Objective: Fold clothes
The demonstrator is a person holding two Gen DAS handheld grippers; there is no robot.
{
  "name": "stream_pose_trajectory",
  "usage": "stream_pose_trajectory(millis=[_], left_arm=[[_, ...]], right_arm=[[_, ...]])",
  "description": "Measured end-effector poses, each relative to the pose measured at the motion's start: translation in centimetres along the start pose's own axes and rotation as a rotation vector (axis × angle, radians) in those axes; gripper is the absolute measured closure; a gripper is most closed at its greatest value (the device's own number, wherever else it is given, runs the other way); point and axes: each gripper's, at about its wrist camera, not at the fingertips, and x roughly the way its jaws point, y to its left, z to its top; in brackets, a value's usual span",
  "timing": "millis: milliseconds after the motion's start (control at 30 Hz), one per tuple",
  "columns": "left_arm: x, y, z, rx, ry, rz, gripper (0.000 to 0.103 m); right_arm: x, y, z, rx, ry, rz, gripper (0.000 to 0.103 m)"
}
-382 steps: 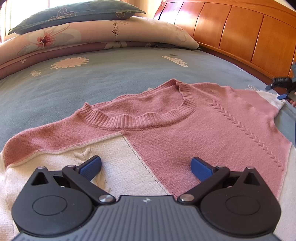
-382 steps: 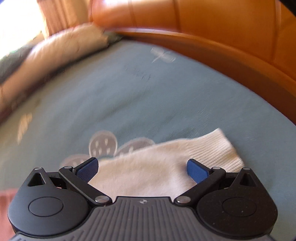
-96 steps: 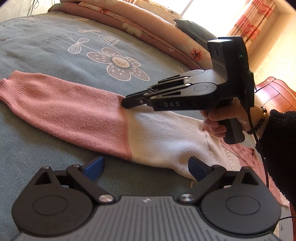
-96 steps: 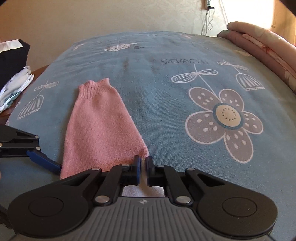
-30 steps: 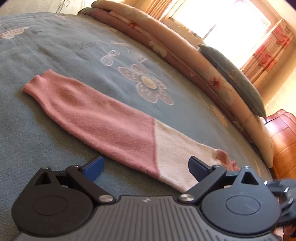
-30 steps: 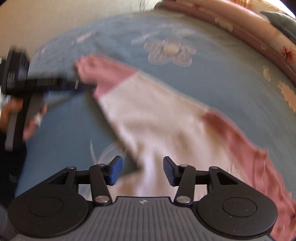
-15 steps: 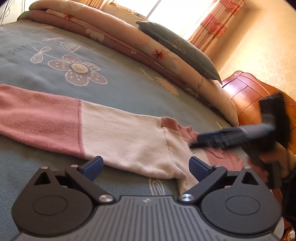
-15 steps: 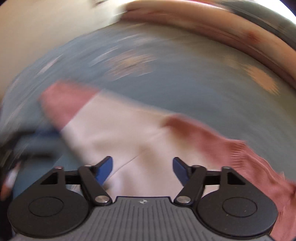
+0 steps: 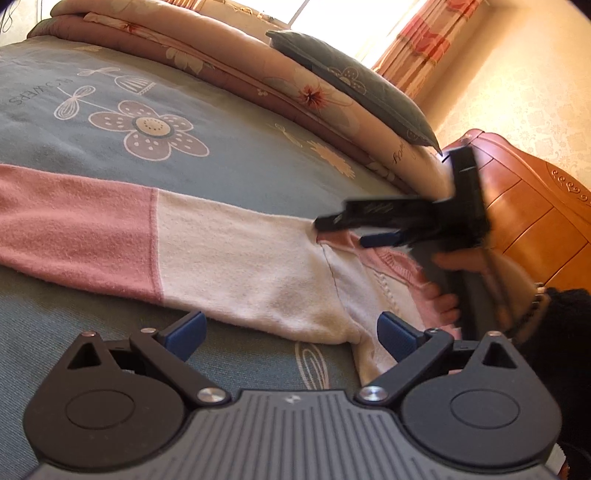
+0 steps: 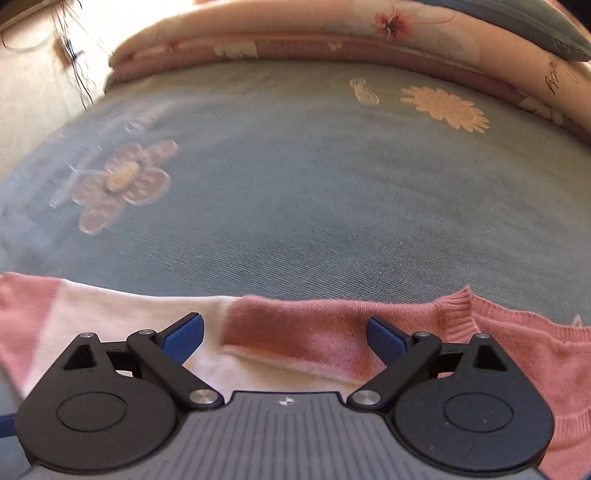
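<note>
Your sweater (image 9: pixel 236 258) lies flat on the bed (image 9: pixel 240 166), its pink-and-cream sleeve stretched out toward 9 o'clock in the left wrist view, the body bunched toward 3 o'clock near the wooden headboard (image 9: pixel 528 214).

Your left tool (image 9: pixel 291 332) has its jaws spread wide with nothing gripped; the cream underarm of the sleeve lies just beyond the blue pads, toward 12 o'clock, and the right-hand pad sits over the cloth's edge (whether it touches, the view doesn't settle).

Your right tool (image 10: pixel 284 334) has just been opening and now stands nearly as wide as it goes. Between its pads you can see the pink shoulder panel and the cream cloth under it, but the pads aren't pressing on either. The ribbed collar (image 10: pixel 458 314) sits toward 2 o'clock of that tool.

From the left wrist camera, your right tool (image 9: pixel 354 229) shows blurred at about 2 o'clock, hovering over the shoulder seam, with your right hand (image 9: pixel 465 273) wrapped around its handle.

A folded floral quilt (image 10: pixel 332 33) and a dark pillow (image 9: pixel 351 85) run along the far edge of the bed
</note>
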Motion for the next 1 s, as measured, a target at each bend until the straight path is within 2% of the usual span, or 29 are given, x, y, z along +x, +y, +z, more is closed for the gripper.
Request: stream_pose_trajectory(millis=[133,233,400,500,633,733,933,1000], left_arm=[[0.5,-0.4,-0.2,0.014,0.041,-0.005,0.005],[0.7,-0.7,-0.5,0.023,0.077,-0.023,0.005],[0.5,-1.2,-0.8,0.037,0.093,-0.074,0.005],[0.5,-1.3,-0.9,0.040,0.097,-0.078,0.005],[0.6,-1.1,-0.9,0.038,0.100,-0.069,0.005],[0.6,-1.1,-0.9,0.037,0.097,-0.072,0.005],[0.6,-1.2,-1.0,0.039,0.104,-0.063,0.005],[0.6,-1.1,-0.9,0.037,0.103,-0.064,0.005]], right_arm=[[-2.6,0.1,-0.7,0.043,0.005,0.122,0.005],[-2.1,0.8,-0.8,0.053,0.048,0.183,0.005],[1.1,1.3,-0.1,0.071,0.067,0.152,0.005],[2.3,0.9,0.5,0.079,0.035,0.174,0.000],[2.0,0.7,1.5,0.125,0.058,0.170,0.000],[-0.1,1.0,1.5,0.134,0.025,0.209,0.000],[0.1,2.1,1.5,0.095,0.026,0.262,0.000],[1.7,2.2,1.7,0.087,0.050,0.273,0.000]])
